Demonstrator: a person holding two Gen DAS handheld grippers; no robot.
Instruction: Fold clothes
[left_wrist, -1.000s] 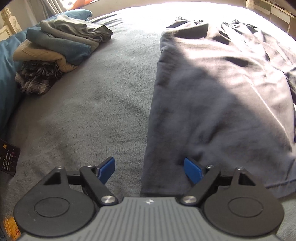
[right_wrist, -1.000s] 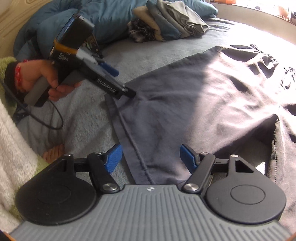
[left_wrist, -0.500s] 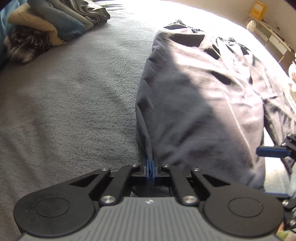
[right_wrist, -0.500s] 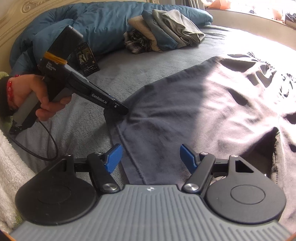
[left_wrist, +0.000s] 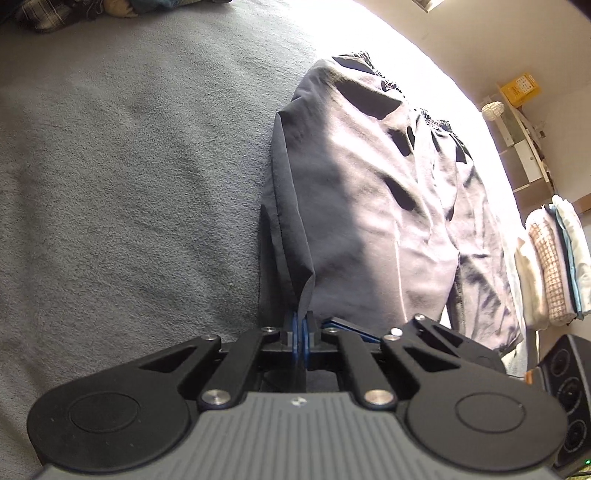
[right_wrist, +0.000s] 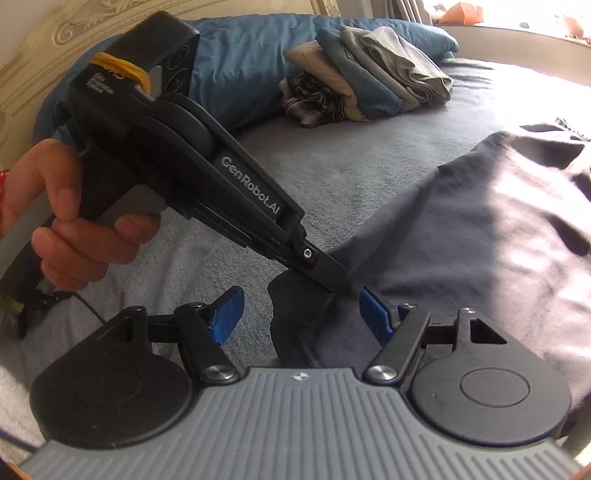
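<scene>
**Matt cloth, matt plastic, bright screws**

The dark garment (left_wrist: 369, 206) was thin, creased cloth with a soft matt look. Under it, the grey bedspread (left_wrist: 129, 166) looked fuzzy and napped. The left gripper (left_wrist: 300, 332) showed matt black plastic arms, blue pads and shiny metal screws; its grey housing was ribbed.
</scene>
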